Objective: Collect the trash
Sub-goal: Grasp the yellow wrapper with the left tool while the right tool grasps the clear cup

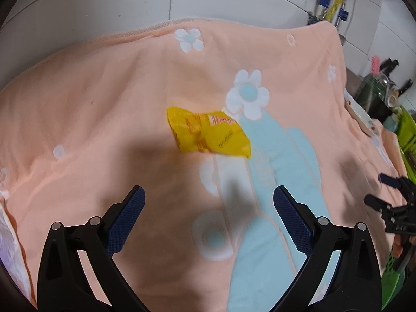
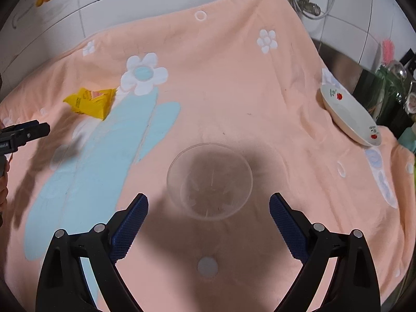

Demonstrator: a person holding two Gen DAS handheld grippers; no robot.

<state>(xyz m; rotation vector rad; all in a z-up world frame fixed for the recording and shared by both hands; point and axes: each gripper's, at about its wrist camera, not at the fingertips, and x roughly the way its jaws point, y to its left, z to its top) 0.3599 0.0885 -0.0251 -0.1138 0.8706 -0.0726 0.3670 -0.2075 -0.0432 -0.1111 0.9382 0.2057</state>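
Observation:
A crumpled yellow snack wrapper (image 1: 208, 134) lies on the peach flowered cloth (image 1: 104, 109), ahead of my left gripper (image 1: 208, 197), which is open and empty above the cloth. The wrapper also shows in the right wrist view (image 2: 91, 101) at the far left. My right gripper (image 2: 208, 202) is open and empty, just short of a clear plastic cup (image 2: 209, 180) standing upright on the cloth (image 2: 234, 78). The right gripper also shows in the left wrist view (image 1: 384, 195) at the right edge. The left gripper's fingers (image 2: 26, 131) enter the right wrist view from the left.
A white plate with red flowers (image 2: 348, 114) rests tilted at the cloth's right edge. Dark green jars and kitchen items (image 2: 390, 96) stand beyond it. A green basket (image 1: 405, 135) sits at the right. A tiled wall (image 1: 130, 5) with pipes runs behind.

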